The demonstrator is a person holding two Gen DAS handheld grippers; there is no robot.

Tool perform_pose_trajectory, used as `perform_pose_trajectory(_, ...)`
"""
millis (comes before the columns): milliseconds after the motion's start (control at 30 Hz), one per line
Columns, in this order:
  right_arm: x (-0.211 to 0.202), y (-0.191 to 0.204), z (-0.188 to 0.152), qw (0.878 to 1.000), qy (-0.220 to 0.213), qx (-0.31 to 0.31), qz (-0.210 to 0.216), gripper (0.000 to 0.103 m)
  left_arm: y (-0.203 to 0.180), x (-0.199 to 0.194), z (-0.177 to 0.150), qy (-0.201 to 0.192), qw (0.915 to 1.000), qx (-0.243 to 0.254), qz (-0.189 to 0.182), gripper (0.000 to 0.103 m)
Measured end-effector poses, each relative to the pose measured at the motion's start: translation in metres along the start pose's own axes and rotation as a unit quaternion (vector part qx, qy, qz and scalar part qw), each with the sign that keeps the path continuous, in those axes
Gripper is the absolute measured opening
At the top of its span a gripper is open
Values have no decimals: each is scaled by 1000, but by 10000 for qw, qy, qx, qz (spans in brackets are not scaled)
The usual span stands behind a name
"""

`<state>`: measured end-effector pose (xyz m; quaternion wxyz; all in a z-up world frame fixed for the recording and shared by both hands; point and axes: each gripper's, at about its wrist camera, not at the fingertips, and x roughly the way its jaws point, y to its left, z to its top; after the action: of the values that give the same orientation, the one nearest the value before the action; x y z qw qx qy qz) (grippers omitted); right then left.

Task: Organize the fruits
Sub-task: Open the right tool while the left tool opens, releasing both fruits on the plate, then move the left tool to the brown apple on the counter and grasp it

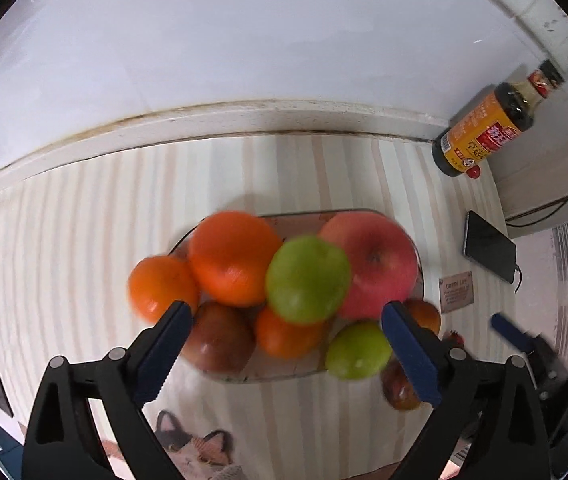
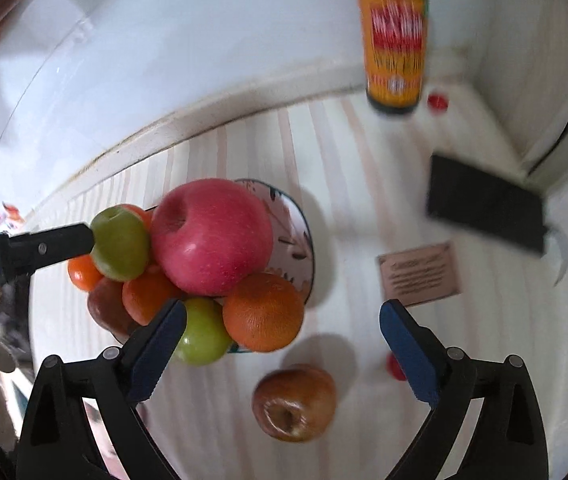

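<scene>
A patterned plate (image 2: 300, 240) carries a pile of fruit: a big pink apple (image 1: 376, 264) (image 2: 211, 236), a green apple (image 1: 308, 278) on top, a large orange (image 1: 231, 258), a smaller orange (image 1: 161, 288), a dark red apple (image 1: 219, 340) and a second green apple (image 1: 358, 350). My left gripper (image 1: 286, 309) hangs open above the pile with nothing held. My right gripper (image 2: 281, 308) is open too, above an orange (image 2: 263, 312) at the plate's near rim. A brown-red apple (image 2: 294, 404) lies alone on the table beside the plate.
A dark sauce bottle (image 1: 484, 128) with an orange label stands by the back wall, a red cap (image 2: 438, 102) beside it. A black phone (image 1: 488, 246) with a cable and a small brown card (image 1: 456, 292) lie right of the plate. A small red thing (image 2: 394, 366) sits near my right finger.
</scene>
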<state>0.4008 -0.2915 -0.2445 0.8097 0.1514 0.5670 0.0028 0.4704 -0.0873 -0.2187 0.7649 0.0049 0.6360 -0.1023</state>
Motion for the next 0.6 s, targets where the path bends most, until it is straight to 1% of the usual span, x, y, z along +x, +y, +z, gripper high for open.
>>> perform_pose_trajectory(133, -32, 16, -9, 9987, -264, -398, -157, 99, 5, -22, -37, -302, 9990, -62, 325, 97)
perform_pose_trajectory(233, -50, 26, -14, 9978, -342, -545, -146, 99, 11, -37, -60, -461, 9977, -165, 469, 97)
perform_pose_trajectory(400, -82, 42, -30, 9956, -527, -763, -155, 99, 13, -70, -90, -765, 9954, -205, 538, 97)
perform_pose_trajectory(533, -116, 55, -45, 9932, -749, -884, -124, 99, 11, -99, -107, -1057, 9926, -206, 565, 97)
perform_pose_trajectory(600, -133, 60, -52, 9921, -845, -922, -115, 99, 12, -113, -115, -1186, 9913, -234, 519, 97)
